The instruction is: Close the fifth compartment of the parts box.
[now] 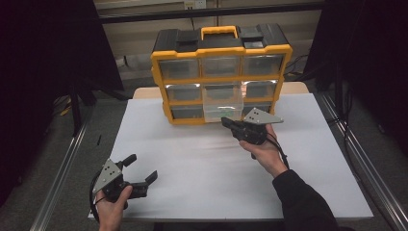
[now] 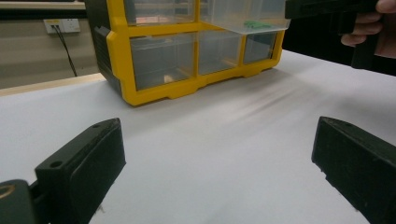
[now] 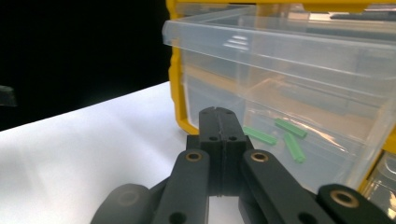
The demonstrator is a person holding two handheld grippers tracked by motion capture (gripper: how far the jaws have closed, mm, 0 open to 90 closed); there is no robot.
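— Two grippers were out on the white table (image 1: 192,183), weren't they? Where did yours sit?

— They were mine, yes. My left gripper (image 1: 139,172) was in the lower left of the high view, held low over the sheet in my left hand (image 1: 113,211), jaws spread wide with nothing between them. In the left gripper view the two black fingers (image 2: 79,168) stood far apart at the bottom corners, bare table between.

— And the right one?

— My right gripper (image 1: 226,122) was up at the middle of the high view, in my right hand (image 1: 264,151), jaws pressed flat together, empty. Its tip was right at the front of the pulled-out clear drawer (image 1: 222,103); I could not tell whether it touched.

— Which drawer was that?

— Middle column, middle row of the yellow organizer (image 1: 221,50), which stood at the far edge of the table in the upper centre of the frame. That drawer stuck out towards me, past the closed ones around it.

— Anything inside?

— Three small green pieces (image 3: 280,133) lay on its floor, seen through the clear wall in the right gripper view, right of centre, just beyond my closed fingers (image 3: 219,140). The left gripper view caught a bit of green (image 2: 256,24) at the drawer's front edge, top of frame.
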